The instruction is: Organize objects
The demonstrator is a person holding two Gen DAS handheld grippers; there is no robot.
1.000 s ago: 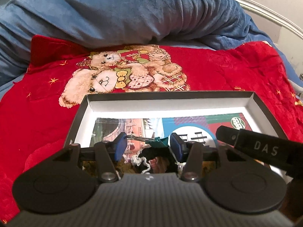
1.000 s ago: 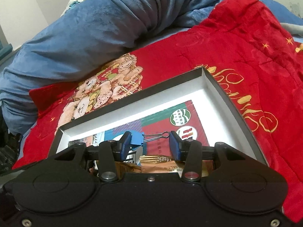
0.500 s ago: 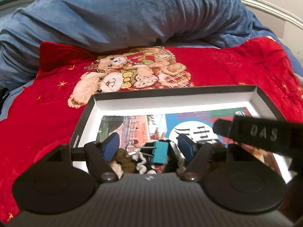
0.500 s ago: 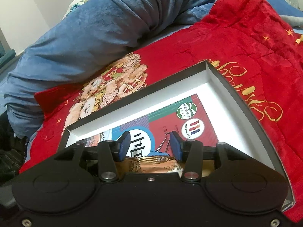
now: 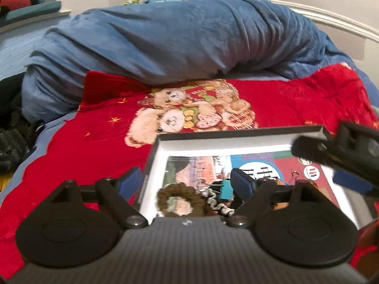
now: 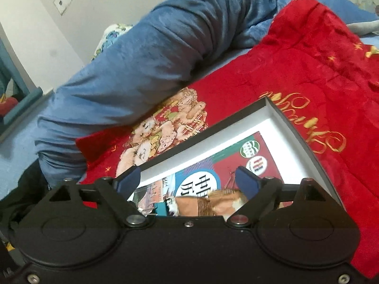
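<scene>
Bedding under your open box: blue duvet (image 5: 170,45) bunched behind a red teddy-bear blanket (image 5: 99,142).
Your shallow white-lined box (image 6: 279,118) lies on the red blanket, with a printed card (image 6: 227,163) covering its floor. On that card sit a brown crocheted ring (image 5: 180,197), a tan packet (image 6: 213,203) and a teal binder clip (image 5: 226,189). Your left gripper (image 5: 183,181) and right gripper (image 6: 188,178) are both opening wide, each with nothing held.

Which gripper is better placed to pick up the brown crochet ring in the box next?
Probably left. The brown crochet ring lies between the left gripper fingers, whose jaws are opening and empty. The right gripper, also opening, faces a brown packet instead.
</scene>
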